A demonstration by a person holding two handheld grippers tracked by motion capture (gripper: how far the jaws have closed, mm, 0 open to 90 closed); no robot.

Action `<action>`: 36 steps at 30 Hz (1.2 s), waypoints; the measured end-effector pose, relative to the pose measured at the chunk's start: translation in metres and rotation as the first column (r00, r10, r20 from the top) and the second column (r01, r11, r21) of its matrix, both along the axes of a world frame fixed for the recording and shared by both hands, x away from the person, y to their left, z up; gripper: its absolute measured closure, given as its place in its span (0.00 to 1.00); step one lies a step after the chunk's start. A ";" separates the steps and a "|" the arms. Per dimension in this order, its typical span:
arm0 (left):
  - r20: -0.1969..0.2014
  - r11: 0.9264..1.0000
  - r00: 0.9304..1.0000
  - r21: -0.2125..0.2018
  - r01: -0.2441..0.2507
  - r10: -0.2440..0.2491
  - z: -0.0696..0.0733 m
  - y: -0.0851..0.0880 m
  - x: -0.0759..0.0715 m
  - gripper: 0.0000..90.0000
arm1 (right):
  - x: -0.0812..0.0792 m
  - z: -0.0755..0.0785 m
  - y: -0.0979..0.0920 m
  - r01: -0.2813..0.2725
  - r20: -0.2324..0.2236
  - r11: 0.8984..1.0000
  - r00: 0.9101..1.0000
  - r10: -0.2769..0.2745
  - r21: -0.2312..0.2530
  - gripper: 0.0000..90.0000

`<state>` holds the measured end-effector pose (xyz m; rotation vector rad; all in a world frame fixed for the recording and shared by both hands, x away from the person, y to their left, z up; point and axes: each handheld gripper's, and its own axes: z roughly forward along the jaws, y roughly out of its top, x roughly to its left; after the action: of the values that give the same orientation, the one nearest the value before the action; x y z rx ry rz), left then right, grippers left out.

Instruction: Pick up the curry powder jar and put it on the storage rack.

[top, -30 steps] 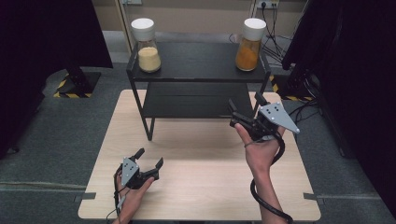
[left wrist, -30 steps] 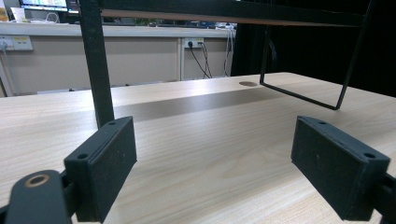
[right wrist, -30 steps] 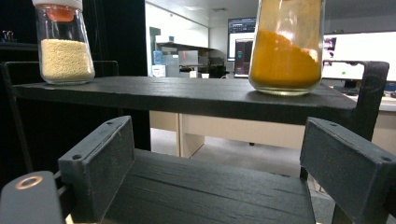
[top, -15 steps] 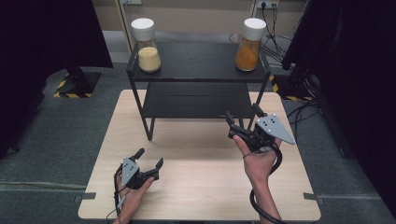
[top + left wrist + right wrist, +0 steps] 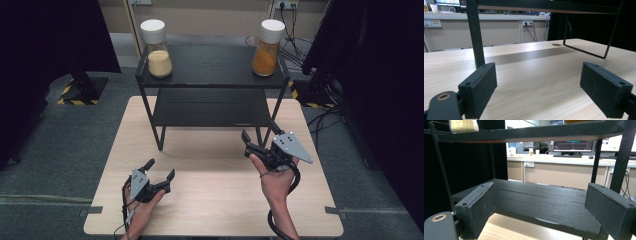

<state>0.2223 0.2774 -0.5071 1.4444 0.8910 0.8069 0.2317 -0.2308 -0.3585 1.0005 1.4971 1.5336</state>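
A black two-tier shelf (image 5: 210, 67) stands at the back of a light wooden table (image 5: 215, 205). On its top tier stand a jar of pale grains (image 5: 157, 52) at the left and a jar of orange powder (image 5: 265, 50) at the right, both with white lids. My left gripper (image 5: 160, 168) rests low near the table's front left, open and holding nothing; in its own view my left gripper (image 5: 537, 75) faces a shelf leg (image 5: 475, 32). My right gripper (image 5: 258, 133) is open in front of the shelf's right front leg. In the right gripper view, my right gripper (image 5: 541, 192) looks along the lower tier (image 5: 544, 202).
Dark curtains hang on both sides of the table. Cables and wall sockets (image 5: 286, 6) lie behind the shelf at the right. Yellow-black floor tape (image 5: 67, 92) marks a stand at the left. Bare tabletop lies between the two grippers.
My right gripper has drawn back from the shelf toward the near edge and dropped lower, staying open. The left gripper has not moved.
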 end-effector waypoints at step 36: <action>0.001 1.000 1.000 0.001 0.001 -0.001 0.000 0.000 0.000 0.15 | -0.017 -0.083 -0.017 0.005 -0.169 1.000 0.986 -0.009 -0.025 0.11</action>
<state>0.2224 0.2773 -0.5072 1.4452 0.8889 0.8081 0.2150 -0.2473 -0.4418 1.1441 1.6230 1.4520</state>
